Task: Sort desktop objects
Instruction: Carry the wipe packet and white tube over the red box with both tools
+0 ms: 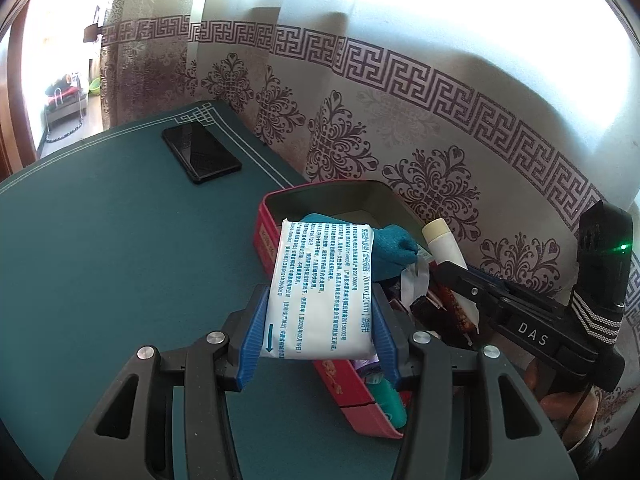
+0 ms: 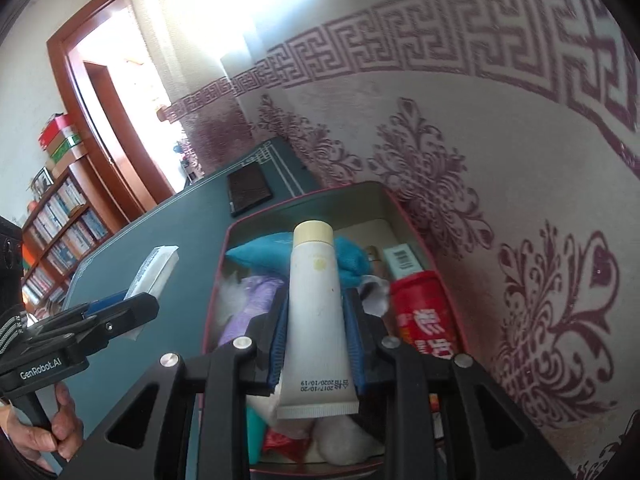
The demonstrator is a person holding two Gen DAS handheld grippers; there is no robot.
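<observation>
Two items in hand, one per tool. My left gripper is clamped on a white printed packet, blue pads pressing its long edges; the packet's long axis runs straight out from the jaws, its far end reaching over the near left rim of the red tin box at frame centre. My right gripper is clamped on a white tube, cap pointing away toward the upper middle of the frame, crimped end toward me; it hangs directly above the box's open interior.

Box contents, as seen: teal cloth, red canister, purple wrapper, assorted small packs.

Also on the green desk mat: a black phone, upper left, well apart from the box.

Judgement: the tube sits already over the box and nearer a drop; the packet overlaps only the rim and lies further left, so it needs carrying rightward over the opening before release.
</observation>
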